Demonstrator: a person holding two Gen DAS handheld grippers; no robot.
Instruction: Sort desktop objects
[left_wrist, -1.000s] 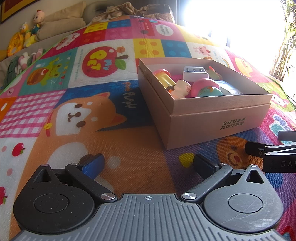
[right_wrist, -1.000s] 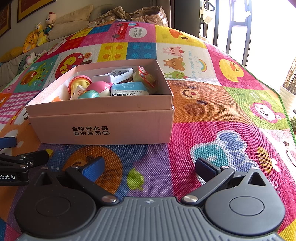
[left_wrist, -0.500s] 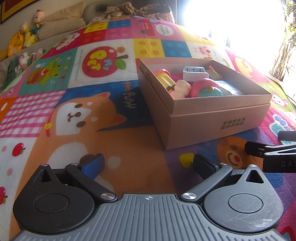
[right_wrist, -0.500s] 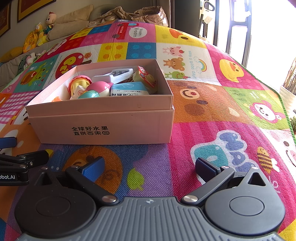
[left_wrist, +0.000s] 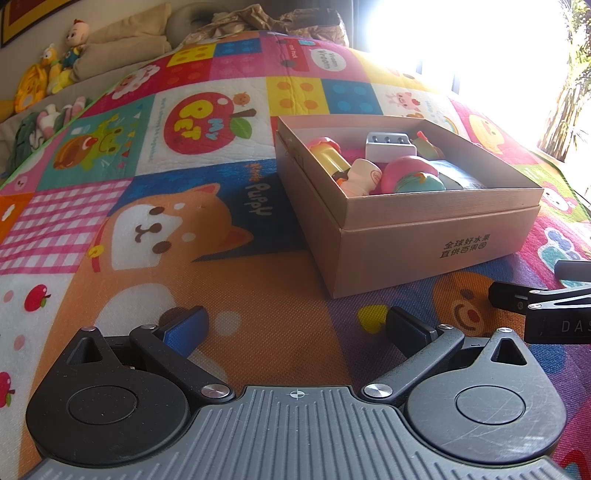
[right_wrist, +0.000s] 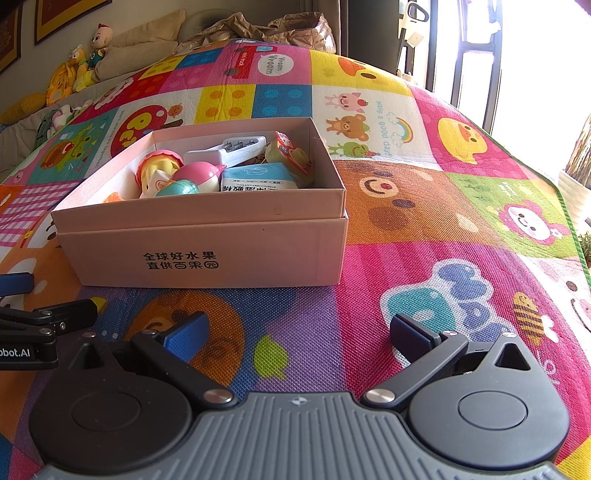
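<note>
A tan cardboard box with black Chinese print sits on a colourful play mat; it also shows in the right wrist view. It holds several small things: a pink and teal ball toy, a white charger, a tissue pack, a yellow toy with a pink cap. My left gripper is open and empty, low over the mat, in front and left of the box. My right gripper is open and empty in front of the box.
The play mat covers the whole surface. Stuffed toys and cushions lie along its far left edge. A bright window is at the far right. The other gripper's fingers show at each view's edge.
</note>
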